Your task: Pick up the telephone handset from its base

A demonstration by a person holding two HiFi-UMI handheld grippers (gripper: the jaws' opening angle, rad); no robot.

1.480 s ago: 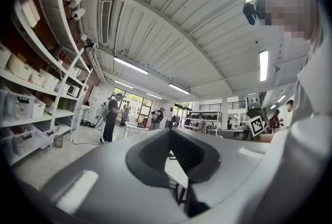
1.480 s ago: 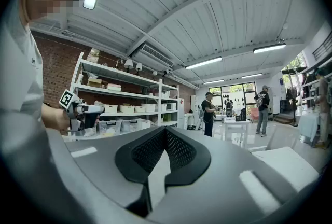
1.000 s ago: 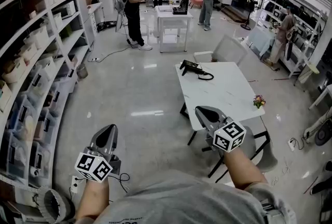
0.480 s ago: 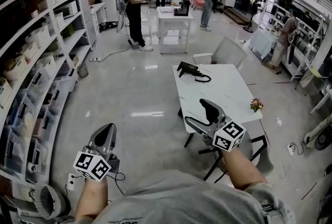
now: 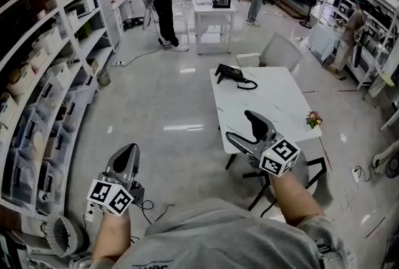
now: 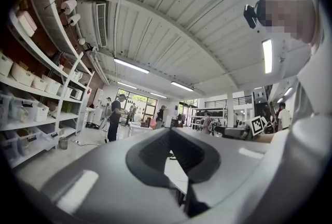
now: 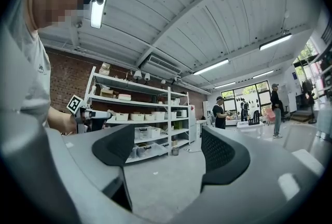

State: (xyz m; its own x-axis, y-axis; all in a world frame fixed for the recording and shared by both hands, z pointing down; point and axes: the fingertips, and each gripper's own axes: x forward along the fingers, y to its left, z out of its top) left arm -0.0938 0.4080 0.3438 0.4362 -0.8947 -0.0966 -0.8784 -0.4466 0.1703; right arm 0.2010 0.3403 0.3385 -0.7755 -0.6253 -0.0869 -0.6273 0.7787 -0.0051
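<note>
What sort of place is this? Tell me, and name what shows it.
Probably a lab or workshop: long shelving stacked with storage bins, a white table bearing a telephone, and people standing at work by another table farther off.

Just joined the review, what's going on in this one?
A person with a two-jaw gripper in each hand faces a white table with a black telephone at its far end. The right gripper is open and empty, by the table's near edge. The left gripper is shut, over the floor. Neither is at the telephone yet.
</note>
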